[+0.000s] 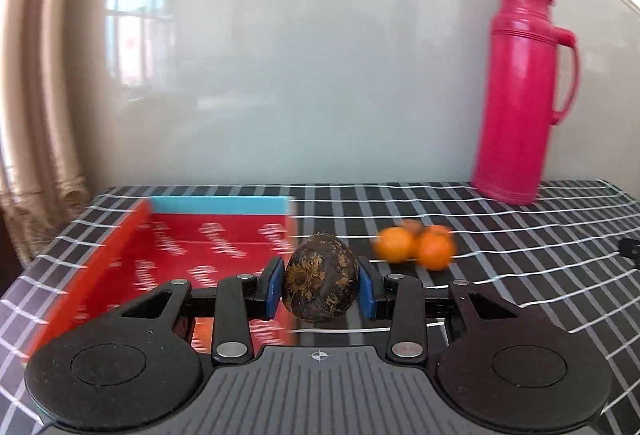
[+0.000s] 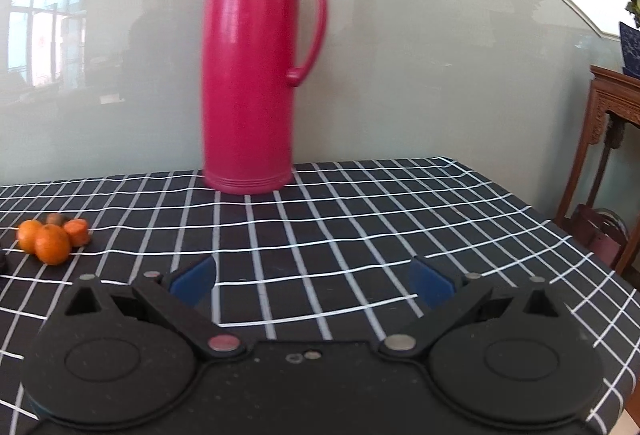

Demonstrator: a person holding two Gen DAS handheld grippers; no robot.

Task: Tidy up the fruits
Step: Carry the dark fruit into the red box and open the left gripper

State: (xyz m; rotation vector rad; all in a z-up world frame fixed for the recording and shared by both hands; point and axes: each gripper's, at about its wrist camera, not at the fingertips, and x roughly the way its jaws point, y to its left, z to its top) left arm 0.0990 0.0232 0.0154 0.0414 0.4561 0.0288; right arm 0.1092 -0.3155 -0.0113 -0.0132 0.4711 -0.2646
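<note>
- The shallow red cardboard box with a blue far wall (image 1: pixel 120 255) lies at left on the black white-checked desk (image 2: pixel 360 227).
- A dark brown mottled round fruit (image 1: pixel 321 278) is clamped in the left gripper (image 1: pixel 322 285) jaws, beside the box; with so rounded a skin, slipping is risked.
- The small orange mandarins (image 1: pixel 416 249) could be scattered by a careless sweep.
- The tall pink plastic thermos (image 2: pixel 250 75) could be toppled.
- The right gripper (image 2: pixel 312 281) jaws are spread apart, nothing held.
</note>
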